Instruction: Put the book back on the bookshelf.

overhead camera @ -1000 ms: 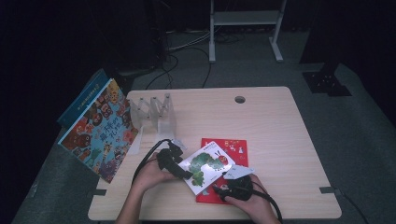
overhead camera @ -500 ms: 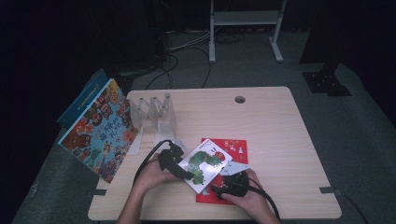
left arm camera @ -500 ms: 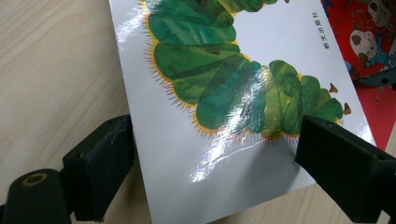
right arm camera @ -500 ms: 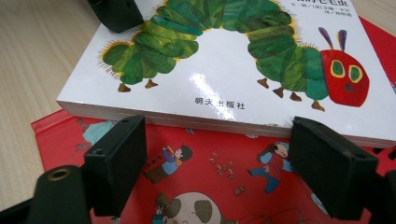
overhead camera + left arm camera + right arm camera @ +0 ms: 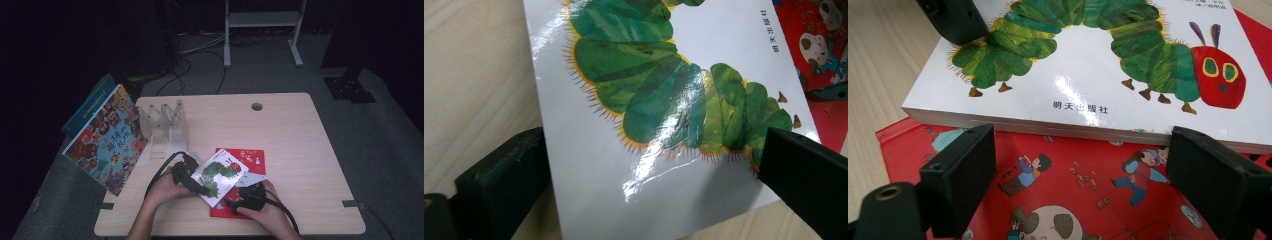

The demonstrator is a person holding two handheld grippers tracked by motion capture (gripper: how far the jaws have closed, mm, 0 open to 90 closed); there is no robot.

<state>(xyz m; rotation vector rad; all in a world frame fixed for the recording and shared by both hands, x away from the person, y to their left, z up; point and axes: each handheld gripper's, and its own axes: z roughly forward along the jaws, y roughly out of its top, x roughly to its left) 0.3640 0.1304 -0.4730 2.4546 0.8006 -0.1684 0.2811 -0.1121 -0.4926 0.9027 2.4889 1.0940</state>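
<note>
On top of the red book (image 5: 250, 160), the caterpillar book (image 5: 220, 176) is lying flat and skewed, overhanging the red book's left edge onto the table (image 5: 300, 130). The left gripper (image 5: 192, 184) is standing at the caterpillar book's left corner, its jaws having just been opening to full width; they are straddling that corner without pressing on it. The right gripper (image 5: 235, 202) is sitting just off the caterpillar book's near edge, over the red book; its jaws have just been opening, roughly two-thirds wide, with nothing between them. The book's thick edge is lying dead ahead of the right jaws, running crosswise to them. Judgement: the left gripper is the nearer one.
</note>
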